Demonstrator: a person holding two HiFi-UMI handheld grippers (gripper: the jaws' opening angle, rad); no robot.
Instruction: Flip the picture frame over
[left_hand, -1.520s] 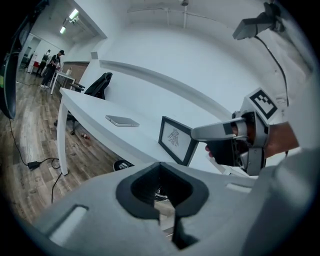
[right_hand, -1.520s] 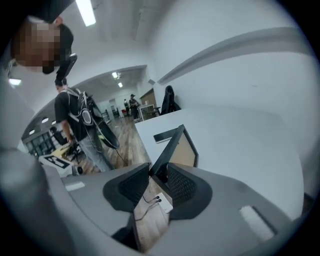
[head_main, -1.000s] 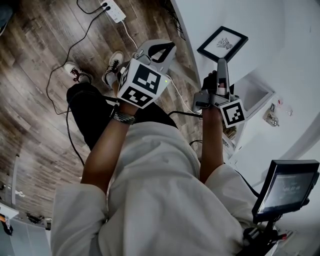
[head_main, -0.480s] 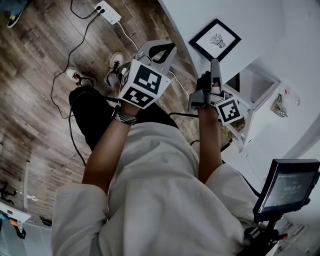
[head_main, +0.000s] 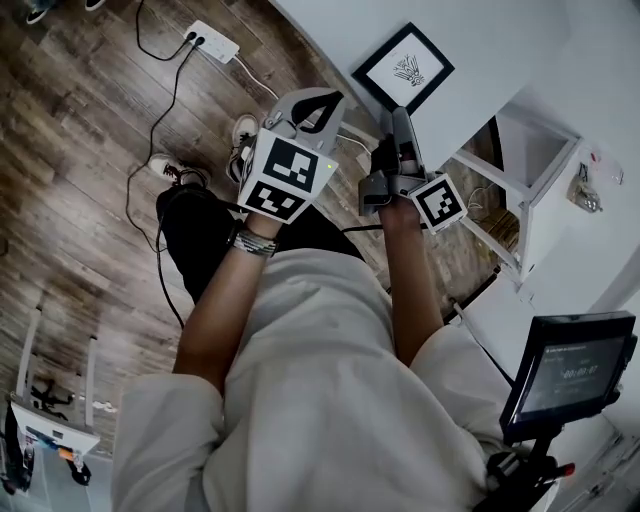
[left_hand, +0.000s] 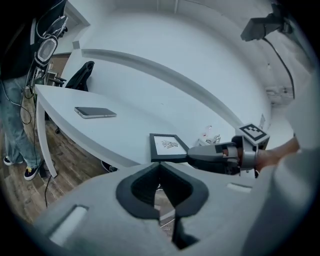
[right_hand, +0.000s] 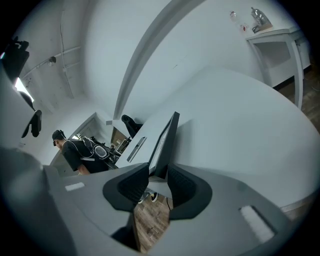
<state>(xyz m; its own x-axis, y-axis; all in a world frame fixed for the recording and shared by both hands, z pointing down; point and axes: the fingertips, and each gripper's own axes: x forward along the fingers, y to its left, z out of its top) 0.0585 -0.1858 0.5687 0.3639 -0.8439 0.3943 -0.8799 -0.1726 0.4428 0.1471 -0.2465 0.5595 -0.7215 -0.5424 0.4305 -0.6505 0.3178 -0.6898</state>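
Note:
A black picture frame (head_main: 402, 68) with a white print lies face up near the edge of the white table (head_main: 480, 40). My right gripper (head_main: 398, 115) is at its near edge. In the right gripper view the frame (right_hand: 164, 145) shows edge-on, its end between the opening jaws of that gripper (right_hand: 159, 175). The left gripper view shows the frame (left_hand: 168, 146) flat on the table, with the right gripper (left_hand: 190, 156) at its near right corner. My left gripper (head_main: 330, 100) hangs shut and holding nothing, left of the frame and off the table.
A phone (left_hand: 95, 112) lies farther along the table. A white side shelf (head_main: 530, 170) stands to the right, with small metal items (head_main: 585, 195) near it. A power strip (head_main: 212, 42) and cables lie on the wood floor. A person (right_hand: 75, 150) stands in the background.
Both hands have shifted left in the view. The right gripper has sunk and rolled while staying at the frame's near edge. The frame lies as before.

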